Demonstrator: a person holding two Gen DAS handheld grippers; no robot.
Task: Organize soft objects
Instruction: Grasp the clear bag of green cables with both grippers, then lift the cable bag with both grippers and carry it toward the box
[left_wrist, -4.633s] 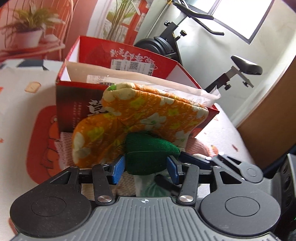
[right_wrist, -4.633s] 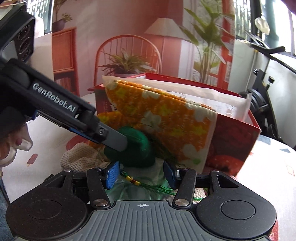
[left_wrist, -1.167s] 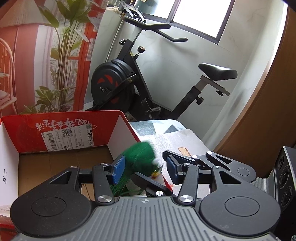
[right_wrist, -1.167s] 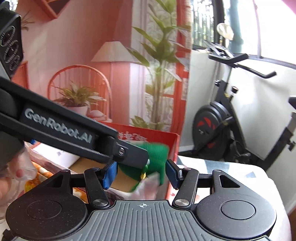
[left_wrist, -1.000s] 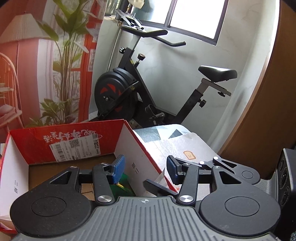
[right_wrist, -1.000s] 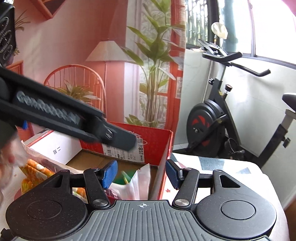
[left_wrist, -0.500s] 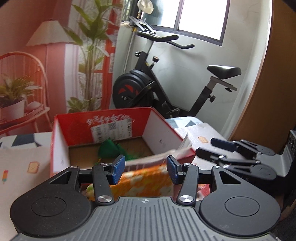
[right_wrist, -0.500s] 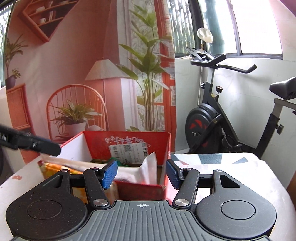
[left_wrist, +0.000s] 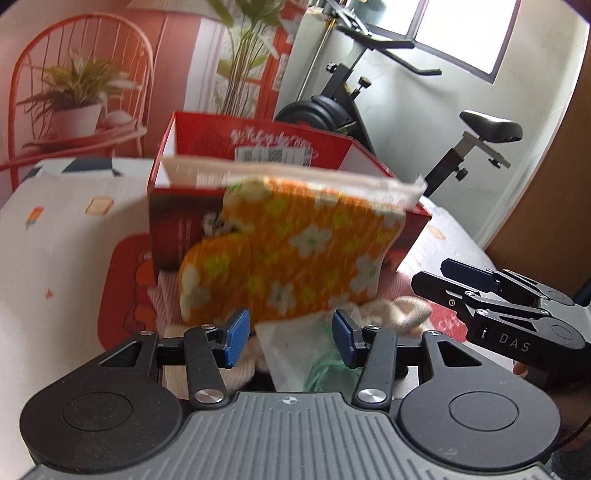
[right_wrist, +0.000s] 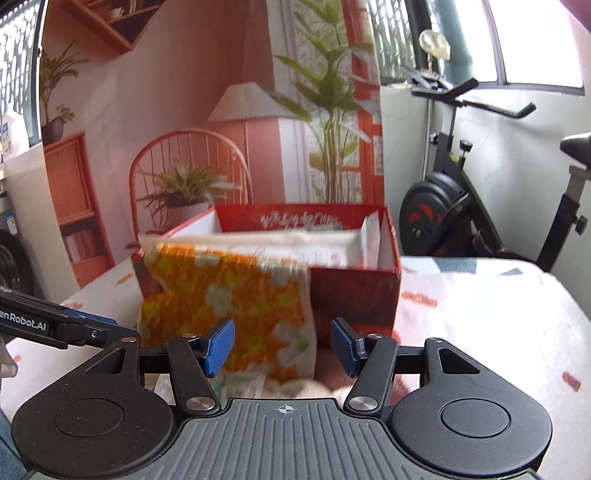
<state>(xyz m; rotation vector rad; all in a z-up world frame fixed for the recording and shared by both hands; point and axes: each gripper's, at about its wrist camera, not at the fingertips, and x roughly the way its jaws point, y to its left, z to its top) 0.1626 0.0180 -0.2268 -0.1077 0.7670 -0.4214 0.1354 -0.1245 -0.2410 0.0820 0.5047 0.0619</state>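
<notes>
Both claws, left (left_wrist: 286, 338) and right (right_wrist: 280, 345), gape half-open and empty. The orange floral cloth (left_wrist: 291, 258) leans against the red box (left_wrist: 177, 206), above soft items heaped on the desk (left_wrist: 55, 236).

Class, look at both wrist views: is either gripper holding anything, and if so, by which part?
Nothing is held. The left gripper and right gripper both stand open, their pads clear of the orange floral cloth ahead.

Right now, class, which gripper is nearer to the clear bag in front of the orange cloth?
Left. The left gripper has the clear bag right at its open fingertips; the right gripper sits off to the bag's right.
</notes>
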